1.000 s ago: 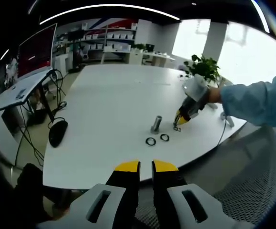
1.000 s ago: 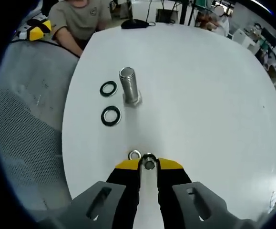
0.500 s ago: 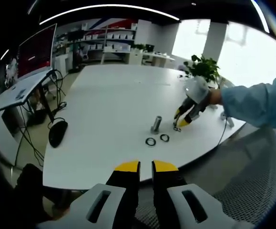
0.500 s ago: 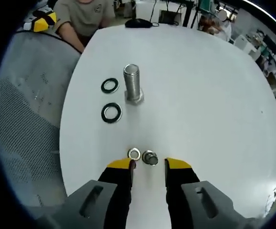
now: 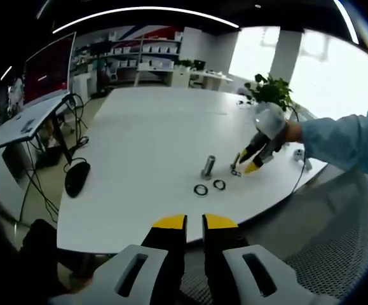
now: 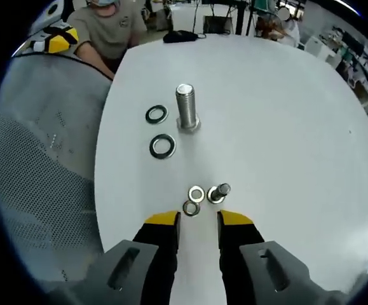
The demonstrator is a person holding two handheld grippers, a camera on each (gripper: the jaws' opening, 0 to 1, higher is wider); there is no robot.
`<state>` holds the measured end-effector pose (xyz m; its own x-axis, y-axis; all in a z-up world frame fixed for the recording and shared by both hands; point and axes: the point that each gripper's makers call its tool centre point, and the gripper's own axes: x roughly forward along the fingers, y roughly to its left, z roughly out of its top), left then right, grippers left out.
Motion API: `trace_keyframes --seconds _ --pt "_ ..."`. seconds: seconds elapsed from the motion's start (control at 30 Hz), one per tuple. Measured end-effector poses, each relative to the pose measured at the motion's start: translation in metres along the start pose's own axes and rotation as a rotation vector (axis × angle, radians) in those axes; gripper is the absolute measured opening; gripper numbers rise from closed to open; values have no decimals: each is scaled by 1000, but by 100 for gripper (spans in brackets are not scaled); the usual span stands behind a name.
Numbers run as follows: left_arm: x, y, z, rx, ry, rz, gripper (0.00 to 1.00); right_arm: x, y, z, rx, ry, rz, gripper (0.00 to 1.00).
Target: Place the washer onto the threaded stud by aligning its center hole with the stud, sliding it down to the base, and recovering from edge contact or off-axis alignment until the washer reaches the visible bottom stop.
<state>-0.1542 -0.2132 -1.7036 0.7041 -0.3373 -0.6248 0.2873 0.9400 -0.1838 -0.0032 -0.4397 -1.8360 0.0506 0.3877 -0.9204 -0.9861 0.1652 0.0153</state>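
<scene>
White tabletop (image 6: 285, 114) filled the right gripper view. At upper centre the threaded stud (image 6: 186, 107) stood upright, two dark washers (image 6: 163, 146) lying left of it. Two small washers (image 6: 196, 194) lay just above the right gripper (image 6: 199, 220), its jaws apart and empty. The left gripper (image 5: 194, 222) was seen nearly closed, holding nothing.

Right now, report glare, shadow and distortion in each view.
Left gripper view: the windows at upper right are blown out to white, and fisheye bends the table edge into a curve. Right gripper view: even, soft light; the threaded stud and the small washers near the right tool cast only faint shadows, and all look sharp.
</scene>
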Motion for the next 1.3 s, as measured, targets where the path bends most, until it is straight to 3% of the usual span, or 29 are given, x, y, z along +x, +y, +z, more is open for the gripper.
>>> trace_keyframes --seconds 0.63,0.8,0.97,1.3 --pt "0 0 0 -3 -1 2 7 20 10 -1 -38 39 26 20" --pt "0 0 0 -3 -2 3 7 19 6 -1 -87 43 5 16" --pt "0 0 0 -2 0 2 7 19 4 -1 -45 39 -8 14" --pt "0 0 0 -1 3 2 7 19 5 0 -42 22 -7 14"
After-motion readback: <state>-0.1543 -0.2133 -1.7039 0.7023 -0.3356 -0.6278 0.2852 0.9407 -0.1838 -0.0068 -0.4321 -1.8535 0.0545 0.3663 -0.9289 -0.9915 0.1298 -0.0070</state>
